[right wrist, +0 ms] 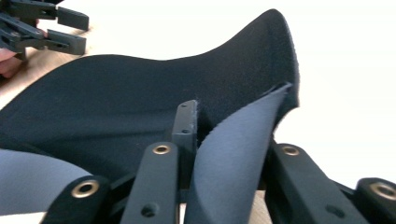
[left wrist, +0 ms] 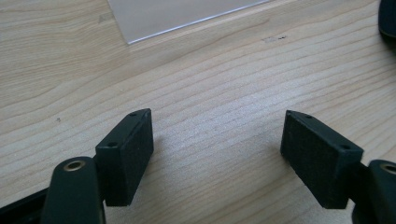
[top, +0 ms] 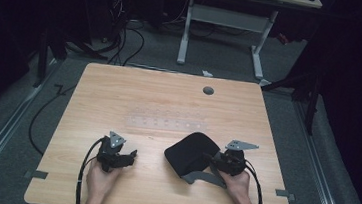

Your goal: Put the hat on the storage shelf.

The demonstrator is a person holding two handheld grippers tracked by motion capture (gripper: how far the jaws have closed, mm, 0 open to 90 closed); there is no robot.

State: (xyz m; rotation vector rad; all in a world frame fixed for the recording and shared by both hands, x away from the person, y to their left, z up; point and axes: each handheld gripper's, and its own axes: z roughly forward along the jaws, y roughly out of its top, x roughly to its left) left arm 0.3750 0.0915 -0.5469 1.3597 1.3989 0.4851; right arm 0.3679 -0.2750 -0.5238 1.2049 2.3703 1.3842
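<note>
Right tongs (right wrist: 224, 140) pinch the cloth (top: 191, 153) edge; thin grip, it could slip out. Left tongs (left wrist: 217, 154) wide open, empty, beside it

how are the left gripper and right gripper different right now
The left gripper has its jaws spread wide with nothing between them, while the right gripper is shut on a fold of the black cloth. The left gripper sits over bare wood of the table, apart from the cloth; the right gripper is at the cloth's edge, lifting its grey underside. Both are black and hand-held near the table's front edge.
</note>
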